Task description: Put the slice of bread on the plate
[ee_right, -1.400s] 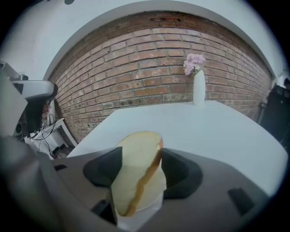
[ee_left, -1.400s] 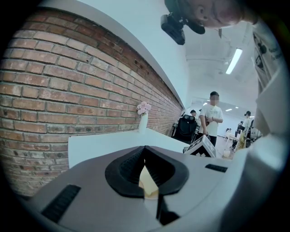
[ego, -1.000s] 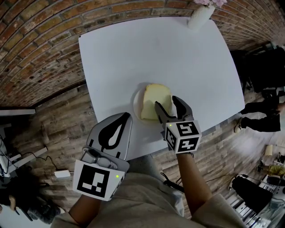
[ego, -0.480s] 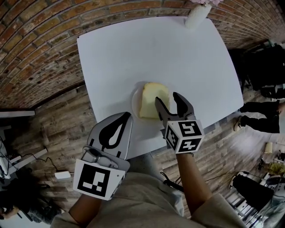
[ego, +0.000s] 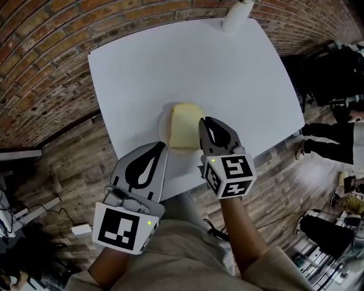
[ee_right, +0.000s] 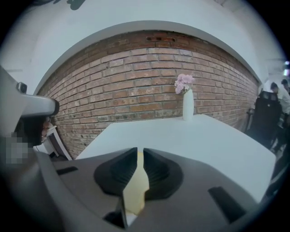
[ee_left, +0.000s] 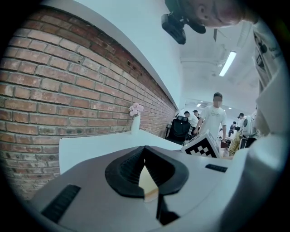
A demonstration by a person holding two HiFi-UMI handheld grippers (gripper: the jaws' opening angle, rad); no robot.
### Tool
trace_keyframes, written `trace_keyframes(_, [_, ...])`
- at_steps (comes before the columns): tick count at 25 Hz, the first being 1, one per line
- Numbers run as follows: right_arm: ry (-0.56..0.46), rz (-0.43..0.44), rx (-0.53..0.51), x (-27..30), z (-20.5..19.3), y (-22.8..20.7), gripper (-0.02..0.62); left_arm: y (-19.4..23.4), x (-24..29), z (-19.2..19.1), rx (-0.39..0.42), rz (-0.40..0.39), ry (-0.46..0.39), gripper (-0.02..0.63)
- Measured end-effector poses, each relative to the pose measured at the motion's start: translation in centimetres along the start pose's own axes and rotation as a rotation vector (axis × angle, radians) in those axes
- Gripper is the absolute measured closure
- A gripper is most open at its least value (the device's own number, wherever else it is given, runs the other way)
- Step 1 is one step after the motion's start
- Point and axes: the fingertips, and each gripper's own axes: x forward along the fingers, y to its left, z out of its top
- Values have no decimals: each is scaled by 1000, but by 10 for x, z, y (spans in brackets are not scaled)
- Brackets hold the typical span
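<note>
The slice of bread [ego: 183, 126] lies on the plate [ego: 163, 131] on the white bench [ego: 170, 62]; right gripper [ego: 209, 122] just beside it, jaws closing on nothing; left gripper [ego: 161, 148] closed, empty.

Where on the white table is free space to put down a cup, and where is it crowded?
Free: the wide stretch of table between the plate and the vase at the far corner, and the side to the plate's left. Crowded: the near edge, where the bread lies on the plate.
</note>
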Motion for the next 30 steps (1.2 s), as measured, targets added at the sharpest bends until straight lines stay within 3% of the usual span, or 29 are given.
trace_keyframes(9, [-37,8,-26,-22,15,8,586,-16,-1,5,15,-30,-16,595])
trace_keyframes(22, [-159,25,-17,-69,58,23,588,-33,-7,21,41,-54,-43,595])
trace_keyframes(30, [-230,44,-63,-102,85,38,588,-43,-7,28,57,-67,-56,595])
